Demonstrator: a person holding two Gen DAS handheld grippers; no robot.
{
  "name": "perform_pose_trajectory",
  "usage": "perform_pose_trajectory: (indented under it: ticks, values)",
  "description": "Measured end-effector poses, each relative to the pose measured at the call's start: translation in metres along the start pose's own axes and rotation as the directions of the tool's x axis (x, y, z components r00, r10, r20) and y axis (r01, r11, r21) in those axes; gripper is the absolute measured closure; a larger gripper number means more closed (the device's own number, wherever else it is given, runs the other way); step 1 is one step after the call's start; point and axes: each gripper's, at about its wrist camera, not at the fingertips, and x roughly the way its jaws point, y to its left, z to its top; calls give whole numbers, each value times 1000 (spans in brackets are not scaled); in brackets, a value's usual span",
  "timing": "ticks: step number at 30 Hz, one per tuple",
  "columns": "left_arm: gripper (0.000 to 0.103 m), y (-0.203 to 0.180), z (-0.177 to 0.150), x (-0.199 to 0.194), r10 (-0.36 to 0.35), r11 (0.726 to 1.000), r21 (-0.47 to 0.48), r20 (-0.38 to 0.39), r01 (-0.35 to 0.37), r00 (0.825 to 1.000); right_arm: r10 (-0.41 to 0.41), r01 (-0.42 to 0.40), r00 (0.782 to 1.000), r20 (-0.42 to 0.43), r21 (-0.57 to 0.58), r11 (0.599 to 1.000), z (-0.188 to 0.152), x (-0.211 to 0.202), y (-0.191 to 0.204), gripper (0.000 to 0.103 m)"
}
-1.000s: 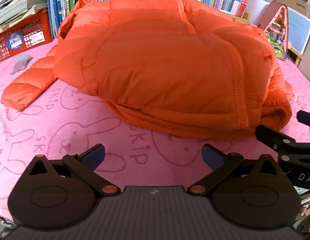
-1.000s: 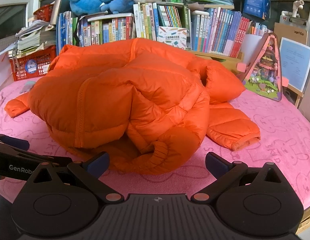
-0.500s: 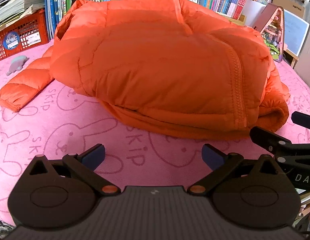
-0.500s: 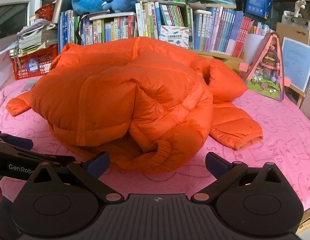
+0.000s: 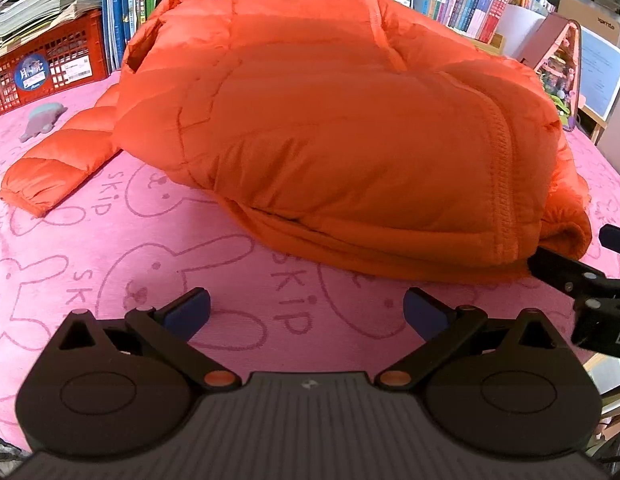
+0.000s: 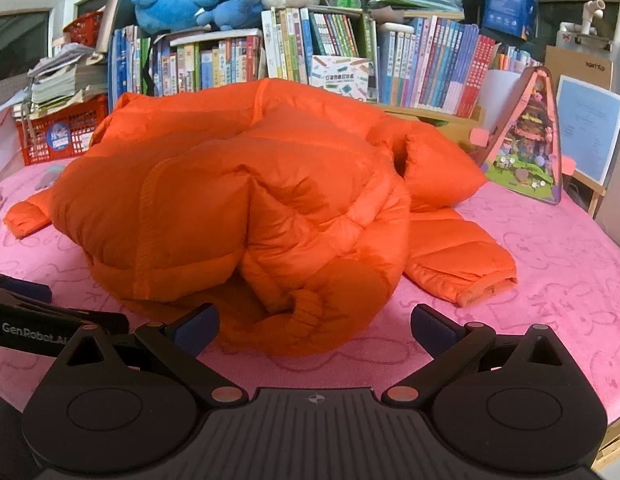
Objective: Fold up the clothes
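An orange puffer jacket point(image 5: 334, 136) lies bunched in a puffy heap on the pink bunny-print cloth point(image 5: 109, 264). One sleeve point(image 5: 53, 164) trails out to its left, and another sleeve point(image 6: 458, 264) lies flat to the right in the right wrist view. My left gripper point(image 5: 305, 312) is open, just short of the jacket's near hem, with nothing between its fingers. My right gripper point(image 6: 314, 328) is open too, its fingers on either side of the rolled near edge of the jacket point(image 6: 245, 208) without touching it. The right gripper's arm point(image 5: 578, 280) shows at the left wrist view's right edge.
Rows of books point(image 6: 430, 68) and plush toys point(image 6: 213, 0) line the back. A red crate point(image 5: 41, 72) stands at the back left, with a small grey toy point(image 5: 41, 120) on the cloth near it. A pink toy house point(image 6: 530, 140) stands at the back right.
Both grippers have stayed open and edged slightly; the jacket heap appears a little higher and further in the left wrist view. Nothing was taken hold of.
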Motion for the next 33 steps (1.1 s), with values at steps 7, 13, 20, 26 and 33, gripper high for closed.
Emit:
perform_pose_trajectory:
  ticks: [7, 13, 20, 26, 33]
  values:
    - [0, 16, 9, -4, -24, 1000, -13, 42, 24, 999, -100, 101, 995, 16, -35, 994, 2, 4, -13, 14]
    - [0, 25, 8, 5, 3, 999, -34, 16, -2, 1000, -153, 154, 988, 35, -10, 988, 2, 5, -36, 13]
    - [0, 22, 16, 11, 7, 1000, 22, 24, -7, 1000, -152, 156, 985, 81, -49, 987, 8, 0, -32, 12]
    - [0, 28, 74, -1, 52, 996, 57, 181, -63, 982, 29, 18, 988, 149, -307, 952, 11, -6, 25, 10]
    - [0, 33, 93, -10, 64, 993, 84, 235, -86, 970, -4, 114, 965, 261, -411, 905, 28, 17, 53, 7]
